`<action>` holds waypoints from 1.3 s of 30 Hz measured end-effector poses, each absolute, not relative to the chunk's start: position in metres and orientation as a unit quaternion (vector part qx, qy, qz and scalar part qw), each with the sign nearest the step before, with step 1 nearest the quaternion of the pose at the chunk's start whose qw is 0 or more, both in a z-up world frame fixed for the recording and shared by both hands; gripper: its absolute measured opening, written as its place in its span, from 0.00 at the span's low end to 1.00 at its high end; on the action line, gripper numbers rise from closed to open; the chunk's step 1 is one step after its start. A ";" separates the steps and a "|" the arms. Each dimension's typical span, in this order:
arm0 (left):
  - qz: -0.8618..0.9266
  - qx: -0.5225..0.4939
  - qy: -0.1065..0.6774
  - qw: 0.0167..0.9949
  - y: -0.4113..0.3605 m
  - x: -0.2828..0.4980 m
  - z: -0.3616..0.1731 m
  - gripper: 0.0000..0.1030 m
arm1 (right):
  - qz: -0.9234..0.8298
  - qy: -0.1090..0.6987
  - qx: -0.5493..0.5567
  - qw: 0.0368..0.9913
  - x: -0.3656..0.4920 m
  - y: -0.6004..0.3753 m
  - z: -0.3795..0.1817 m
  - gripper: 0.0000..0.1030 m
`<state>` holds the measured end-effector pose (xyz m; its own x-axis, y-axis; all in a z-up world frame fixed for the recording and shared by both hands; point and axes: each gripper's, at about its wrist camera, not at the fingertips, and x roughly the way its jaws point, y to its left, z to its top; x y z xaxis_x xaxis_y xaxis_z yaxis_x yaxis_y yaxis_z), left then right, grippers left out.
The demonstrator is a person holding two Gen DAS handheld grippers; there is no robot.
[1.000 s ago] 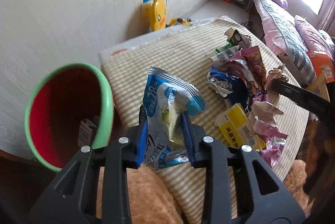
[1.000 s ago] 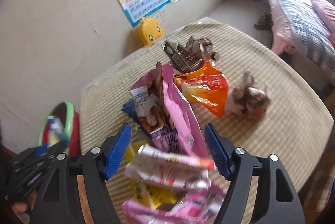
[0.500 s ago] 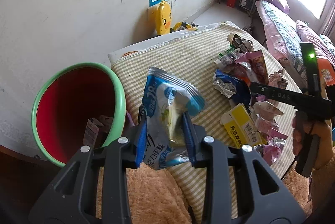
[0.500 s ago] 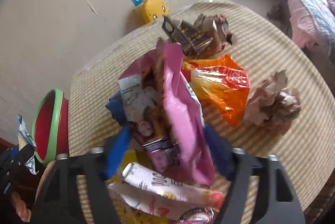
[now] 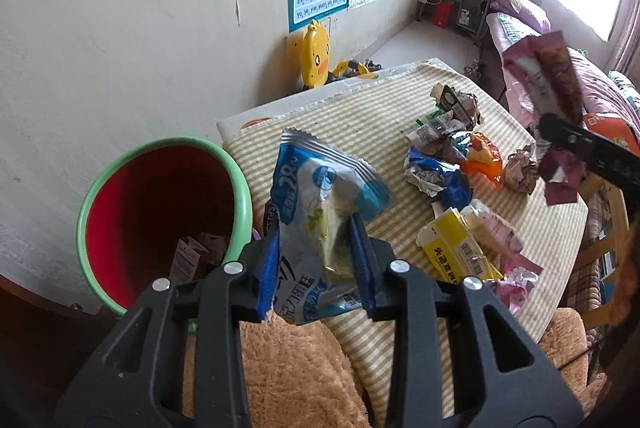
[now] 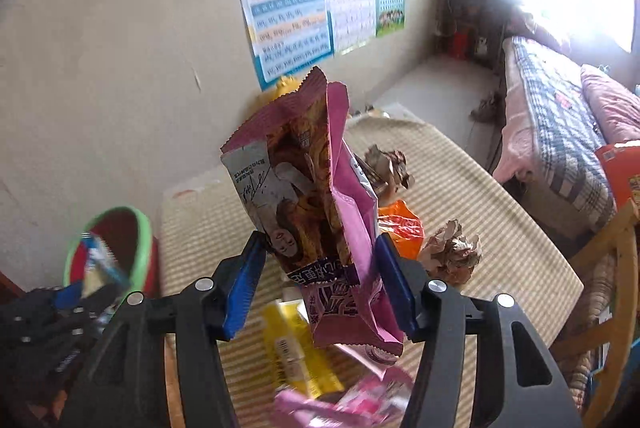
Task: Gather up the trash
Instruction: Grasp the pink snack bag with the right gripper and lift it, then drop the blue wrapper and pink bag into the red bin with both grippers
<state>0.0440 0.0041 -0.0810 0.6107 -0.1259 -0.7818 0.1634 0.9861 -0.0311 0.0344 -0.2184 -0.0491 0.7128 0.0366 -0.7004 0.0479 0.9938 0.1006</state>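
- Red plastic inside and a green rim are marking the bin (image 5: 160,211), a round, smooth-walled bucket standing at the far left, just off the edge of the worktop (image 5: 360,115); a few card scraps are lying in its bottom.
- I am holding the left gripper (image 5: 316,260) near the bin mouth, its jaws pinched narrow on a blue and silver wrapper (image 5: 320,203), a glossy, crinkled foil pouch with a serrated top edge. The pouch is sticking up and not yet over the opening, so letting go now is risking a drop onto the fuzzy tan cushion (image 5: 288,376) below rather than into the bin.
- Loose trash is sitting mid-worktop on the striped woven cloth: a crumpled blue foil (image 5: 436,175), an orange wrapper (image 5: 480,155), a yellow packet (image 5: 460,252) and a brown paper ball (image 5: 520,167), all light and springy.
- I am closing the right gripper (image 6: 320,284) on a pink snack bag (image 6: 320,195), which is standing tall between the jaws, clear of the worktop. The film is slick and the bag top-heavy and folded, so I judge it is liable to slide or twist out as I am carrying it across.
- Both grippers are heading for one bin mouth, so I am watching for a clash there.
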 end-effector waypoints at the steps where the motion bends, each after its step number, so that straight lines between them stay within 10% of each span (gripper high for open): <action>1: -0.080 0.021 0.432 0.898 0.005 0.042 -0.080 0.30 | -0.003 0.374 0.054 0.926 0.029 -0.215 -0.046 0.53; 39: 0.000 0.001 0.387 0.922 0.083 0.029 -0.057 0.30 | 0.044 0.323 -0.024 0.945 -0.001 -0.110 0.004 0.54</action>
<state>0.0290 0.0834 -0.0566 0.6999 0.0013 -0.7143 0.0007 1.0000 0.0025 -0.0007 -0.1100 0.0040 0.7876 0.0668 -0.6126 -0.0979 0.9951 -0.0173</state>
